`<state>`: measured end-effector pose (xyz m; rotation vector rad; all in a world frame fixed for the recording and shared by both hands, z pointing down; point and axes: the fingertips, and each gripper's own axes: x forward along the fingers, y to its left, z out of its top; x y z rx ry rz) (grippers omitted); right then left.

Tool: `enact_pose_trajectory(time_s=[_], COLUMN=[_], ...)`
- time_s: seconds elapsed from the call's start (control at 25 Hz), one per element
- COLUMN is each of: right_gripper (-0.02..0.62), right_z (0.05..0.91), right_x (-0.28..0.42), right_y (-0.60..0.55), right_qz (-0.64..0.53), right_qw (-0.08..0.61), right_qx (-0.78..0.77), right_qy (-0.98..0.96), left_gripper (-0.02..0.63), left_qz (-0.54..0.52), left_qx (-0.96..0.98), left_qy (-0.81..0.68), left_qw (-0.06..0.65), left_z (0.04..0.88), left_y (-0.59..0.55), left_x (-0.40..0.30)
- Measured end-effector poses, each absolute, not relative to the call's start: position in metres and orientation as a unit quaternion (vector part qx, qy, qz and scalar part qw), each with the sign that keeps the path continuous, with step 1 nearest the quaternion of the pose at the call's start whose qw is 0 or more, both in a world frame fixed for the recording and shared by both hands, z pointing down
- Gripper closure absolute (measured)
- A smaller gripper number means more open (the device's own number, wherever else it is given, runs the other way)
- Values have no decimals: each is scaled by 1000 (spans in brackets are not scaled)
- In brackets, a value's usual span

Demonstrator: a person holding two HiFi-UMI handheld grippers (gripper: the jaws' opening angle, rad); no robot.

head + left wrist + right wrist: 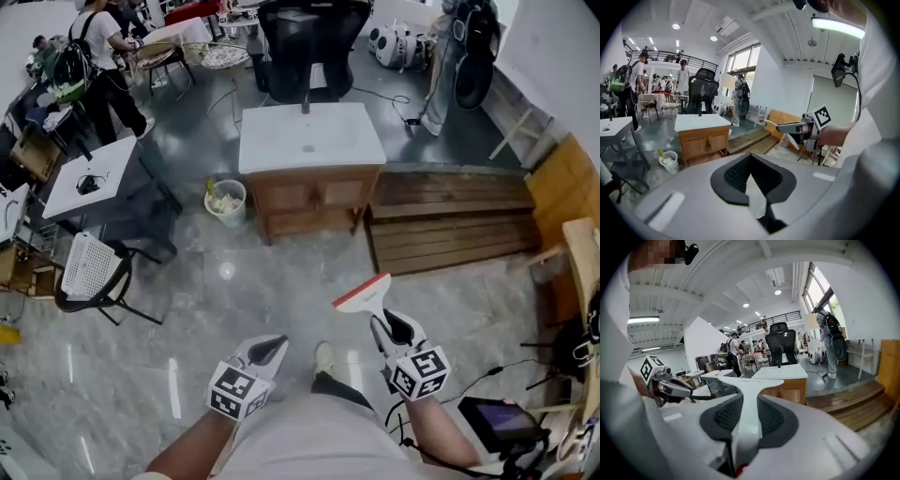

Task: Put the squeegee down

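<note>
We judge this as the carrying step. Our right gripper (pixel 384 323) pinches the white plastic squeegee with the red blade edge (pixel 364 295) by its handle, blade forward, in the air above the grey polished floor (pixel 281 281). Our left gripper (pixel 272 349) is pressed together on nothing. The white-topped wooden cabinet (pixel 309 141) stands well ahead (a likely resting place). Next we would need to bring the squeegee over that top, lower it flat, then spread the jaws.
</note>
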<state>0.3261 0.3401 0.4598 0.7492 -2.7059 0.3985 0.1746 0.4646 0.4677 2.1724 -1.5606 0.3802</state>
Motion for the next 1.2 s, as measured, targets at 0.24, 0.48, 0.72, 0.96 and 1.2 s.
enact_pose_trajectory(time_s=[0.24, 0.48, 0.72, 0.96, 1.2], right_gripper=[495, 495, 495, 494, 495], right_z=[453, 467, 474, 482, 484], right_x=[297, 275, 235, 181, 121], right_y=[247, 174, 98, 21, -57], right_qz=[132, 147, 162, 171, 179], right_qw=[143, 146, 142, 148, 153], right_qx=[232, 243, 274, 324, 377], right_qy=[-953, -948, -937, -919, -896], left_gripper=[598, 598, 598, 598, 598], left_qz=[128, 124, 115, 117, 126], left_qx=[768, 758, 763, 787, 819], left_qy=[-591, -604, -597, -567, -519], left_qw=[210, 212, 218, 213, 208], left_z=[447, 443, 449, 455, 444], left_y=[377, 322, 262, 177, 97], left_x=[153, 131, 82, 10, -62])
